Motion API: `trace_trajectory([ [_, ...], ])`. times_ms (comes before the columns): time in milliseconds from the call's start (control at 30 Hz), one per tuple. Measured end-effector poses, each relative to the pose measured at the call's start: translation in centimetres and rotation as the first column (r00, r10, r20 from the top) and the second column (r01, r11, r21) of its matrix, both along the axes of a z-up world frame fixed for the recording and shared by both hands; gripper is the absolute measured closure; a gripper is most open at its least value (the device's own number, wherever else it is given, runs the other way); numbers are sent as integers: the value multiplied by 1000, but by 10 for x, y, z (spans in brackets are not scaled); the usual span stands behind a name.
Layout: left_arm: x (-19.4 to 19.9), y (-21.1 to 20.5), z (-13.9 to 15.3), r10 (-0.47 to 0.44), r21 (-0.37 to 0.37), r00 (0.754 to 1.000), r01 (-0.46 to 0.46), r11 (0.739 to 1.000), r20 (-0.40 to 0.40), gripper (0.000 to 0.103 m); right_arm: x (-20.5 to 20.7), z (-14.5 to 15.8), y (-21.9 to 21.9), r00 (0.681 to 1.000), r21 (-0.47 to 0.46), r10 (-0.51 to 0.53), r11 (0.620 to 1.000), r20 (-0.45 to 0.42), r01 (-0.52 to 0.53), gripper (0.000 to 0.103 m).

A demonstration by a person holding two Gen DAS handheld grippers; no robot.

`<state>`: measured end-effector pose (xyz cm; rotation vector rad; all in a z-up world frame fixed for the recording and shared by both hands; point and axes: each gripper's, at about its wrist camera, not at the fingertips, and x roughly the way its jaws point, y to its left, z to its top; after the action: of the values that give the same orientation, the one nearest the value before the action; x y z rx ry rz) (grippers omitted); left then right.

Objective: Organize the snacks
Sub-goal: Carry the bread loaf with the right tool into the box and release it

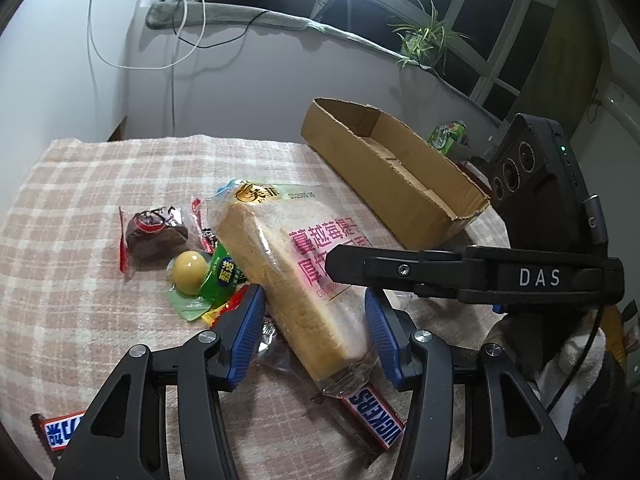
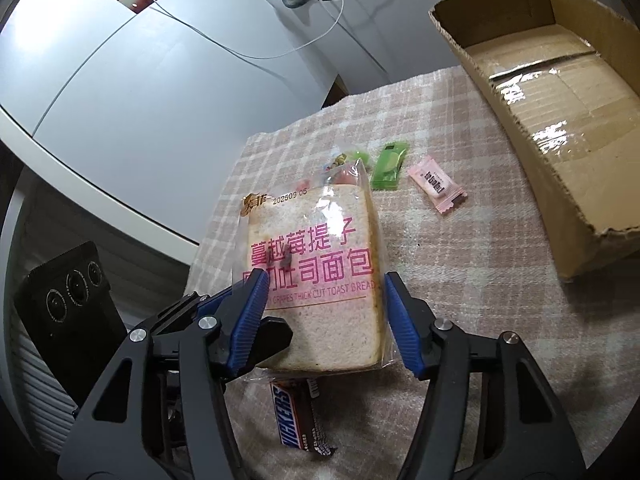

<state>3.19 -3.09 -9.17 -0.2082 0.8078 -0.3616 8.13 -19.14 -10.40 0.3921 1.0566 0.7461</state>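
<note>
- the bag of sliced bread (image 1: 304, 280) stands tilted above the checked cloth (image 1: 80, 200), near the cloth's front edge.
- left gripper (image 1: 314, 322): its blue pads (image 1: 246, 336) sit on either side of the loaf and seem to press the wrapper — pinching the bread.
- right gripper (image 2: 324, 320): fingers spread, one each side of the same bag (image 2: 316, 280); the right pad (image 2: 400, 328) looks just clear of the plastic, and i cannot tell if the left one touches.
- a snickers bar (image 1: 374, 420) lies on the cloth under the loaf's low end; a second one (image 1: 60, 432) is at the front left edge.
- left of the bread: a dark cake in clear wrap (image 1: 156, 236), a yellow ball-shaped sweet (image 1: 190, 266), a green packet (image 1: 224, 276).
- beyond the bread — a green sachet (image 2: 388, 164) and a pink sachet (image 2: 436, 184), well apart from it.
- the cardboard box (image 1: 384, 172) stands open at the cloth's far right corner.
</note>
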Motion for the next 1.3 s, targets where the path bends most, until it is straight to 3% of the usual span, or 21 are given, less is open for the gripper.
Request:
trace_trajectory([
  [567, 15, -30, 41, -28, -24, 997, 30, 999, 73, 52, 3, 63, -50, 989, -38, -64, 997, 131, 70, 41],
  [833, 48, -76, 56, -76, -36, 993, 79, 996, 95, 52, 27, 74, -95, 980, -64, -130, 988, 152, 141, 41],
  [1067, 75, -118, 68, -131, 18, 987, 129, 991, 97, 52, 57, 77, -125, 975, -94, -153, 981, 159, 169, 41],
  [1300, 106, -137, 60, -156, -12, 987, 156, 988, 45, 52, 85, 68, -136, 978, -174, -147, 970, 148, 172, 41],
])
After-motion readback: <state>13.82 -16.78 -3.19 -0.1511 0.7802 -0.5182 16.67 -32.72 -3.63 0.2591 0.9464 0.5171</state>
